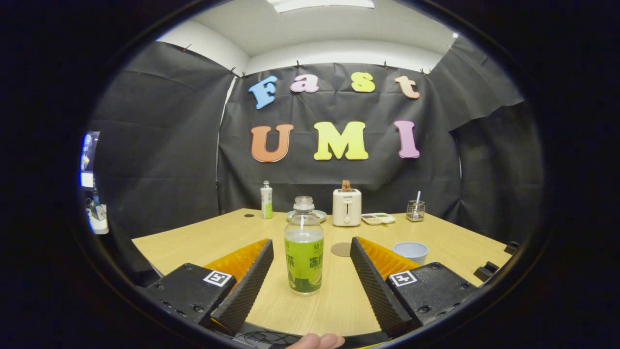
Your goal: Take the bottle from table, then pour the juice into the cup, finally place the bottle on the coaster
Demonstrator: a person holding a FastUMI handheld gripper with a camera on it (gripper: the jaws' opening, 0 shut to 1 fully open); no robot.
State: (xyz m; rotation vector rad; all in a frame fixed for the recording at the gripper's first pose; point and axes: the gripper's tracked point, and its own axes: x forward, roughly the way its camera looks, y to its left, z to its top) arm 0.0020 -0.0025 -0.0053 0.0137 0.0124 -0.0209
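In the gripper view, the gripper [310,254] hovers low over the near edge of the wooden table [203,240], its two fingers [249,281] spread wide apart and touching nothing. The bottle [303,246] stands upright on the table between the fingers, clear of both, with no cap on its neck and green juice filling roughly its lower two thirds. Just beyond the bottle, toward the middle of the table, the round coaster [341,249] lies flat, partly hidden by the right finger. The cup [410,252] stands upright just past the tip of the right finger, near the table's right edge. Along the far edge stand a second bottle [266,199], a plate [317,214] behind the near bottle's neck, a white toaster [347,207], a shallow tray [378,218] and a wire holder [415,210] with a straw-like stick in it. A fingertip of the person's hand [316,341] shows below the gripper's base.
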